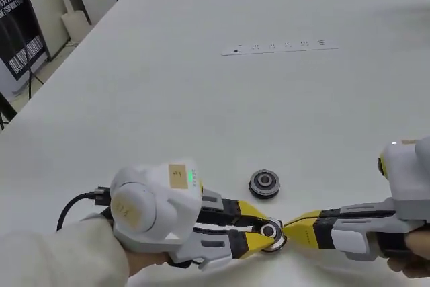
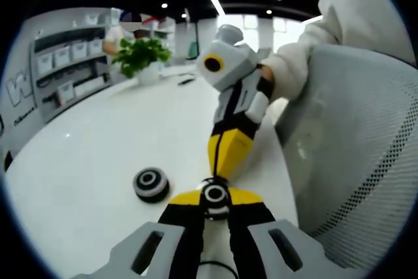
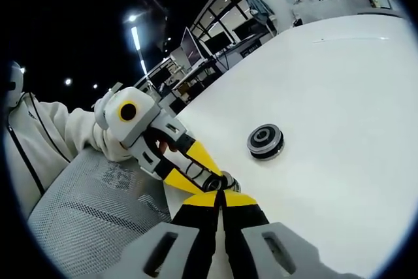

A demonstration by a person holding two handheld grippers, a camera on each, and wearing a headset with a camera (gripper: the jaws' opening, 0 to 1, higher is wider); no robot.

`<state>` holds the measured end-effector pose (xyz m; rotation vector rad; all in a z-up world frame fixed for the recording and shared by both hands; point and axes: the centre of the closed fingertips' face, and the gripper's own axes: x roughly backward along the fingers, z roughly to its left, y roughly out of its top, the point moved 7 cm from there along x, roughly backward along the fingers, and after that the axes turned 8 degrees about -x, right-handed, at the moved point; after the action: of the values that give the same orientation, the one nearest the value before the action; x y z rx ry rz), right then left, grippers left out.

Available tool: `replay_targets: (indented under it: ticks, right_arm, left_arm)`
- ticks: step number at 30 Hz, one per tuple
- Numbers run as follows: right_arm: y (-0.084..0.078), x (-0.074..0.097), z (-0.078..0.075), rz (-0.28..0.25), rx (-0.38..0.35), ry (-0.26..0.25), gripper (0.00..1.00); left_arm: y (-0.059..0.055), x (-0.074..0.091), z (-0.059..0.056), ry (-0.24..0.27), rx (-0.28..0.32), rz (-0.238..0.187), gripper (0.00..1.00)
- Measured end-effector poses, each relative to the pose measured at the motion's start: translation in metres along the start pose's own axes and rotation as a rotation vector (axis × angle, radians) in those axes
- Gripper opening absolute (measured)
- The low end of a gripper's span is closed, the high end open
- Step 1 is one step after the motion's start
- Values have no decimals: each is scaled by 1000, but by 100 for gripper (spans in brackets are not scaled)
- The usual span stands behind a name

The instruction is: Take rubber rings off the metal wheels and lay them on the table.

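Two metal wheels show: one wheel [image 1: 271, 231] clamped by the left gripper [image 1: 262, 232], its ring hidden where the right gripper's [image 1: 290, 228] closed tips meet; second wheel [image 1: 264, 183] lies on white table [image 1: 201, 99].

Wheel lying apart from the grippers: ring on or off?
On. A black ring wraps the wheel, which lies flat on the table.

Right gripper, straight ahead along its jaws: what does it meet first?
The small wheel clamped in the left gripper, touching or nearly touching the right gripper's tips; the left gripper's jaws lie just behind it.
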<state>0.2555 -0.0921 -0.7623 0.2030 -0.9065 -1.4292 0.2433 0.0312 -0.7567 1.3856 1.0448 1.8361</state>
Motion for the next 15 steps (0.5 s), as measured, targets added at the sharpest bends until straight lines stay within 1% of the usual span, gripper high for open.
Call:
replay_targets:
  ticks: [15]
  right_arm:
    - [1, -1, 3, 2, 21, 19, 0]
  left_arm:
    - [1, -1, -1, 1, 3, -5, 14]
